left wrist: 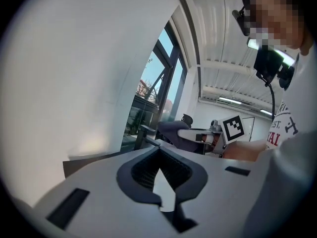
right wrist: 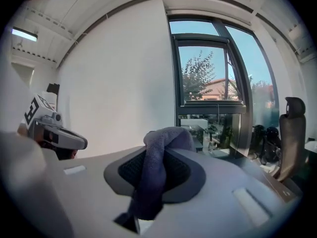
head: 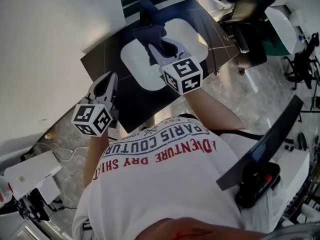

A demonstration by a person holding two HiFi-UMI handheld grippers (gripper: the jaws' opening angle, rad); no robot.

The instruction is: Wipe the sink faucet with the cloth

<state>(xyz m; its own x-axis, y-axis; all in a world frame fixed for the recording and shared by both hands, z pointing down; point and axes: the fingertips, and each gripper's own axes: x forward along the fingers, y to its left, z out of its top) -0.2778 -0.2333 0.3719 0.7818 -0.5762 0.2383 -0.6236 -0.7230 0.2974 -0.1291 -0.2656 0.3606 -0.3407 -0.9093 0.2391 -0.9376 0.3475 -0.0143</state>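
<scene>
A white wall [head: 45, 44] fills the left of the head view, and against it runs a dark tabletop [head: 107, 59]. A white rectangular sink [head: 137, 66] with rounded corners is set into the tabletop. Nearest the camera we see the person's white T-shirt [head: 160, 179], printed with red and dark lettering.

The right tool [head: 159, 49] reaches out over the sink, its marker cube [head: 182, 75] above the basin's near edge. Its jaws are closed on a dark blue cloth [right wrist: 153, 177]. In the right gripper view the cloth runs up between the two dark pads, bulges in a fold past the tips and hangs down on the near side. In the head view the bunched cloth lies at the far end of the sink, right by the dark faucet [head: 147, 11]. We cannot tell whether cloth and faucet touch.

The left tool [head: 107, 81] hangs at the tabletop's near left edge, well apart from the sink. The left gripper view shows its jaws drawn together at the tips, with only a thin wedge of light lower down and nothing between them. Past those tips the square, dark faucet stands on the tabletop, with the right tool and its cloth just beside it. A tall window [right wrist: 208, 73] rises behind the tabletop.
</scene>
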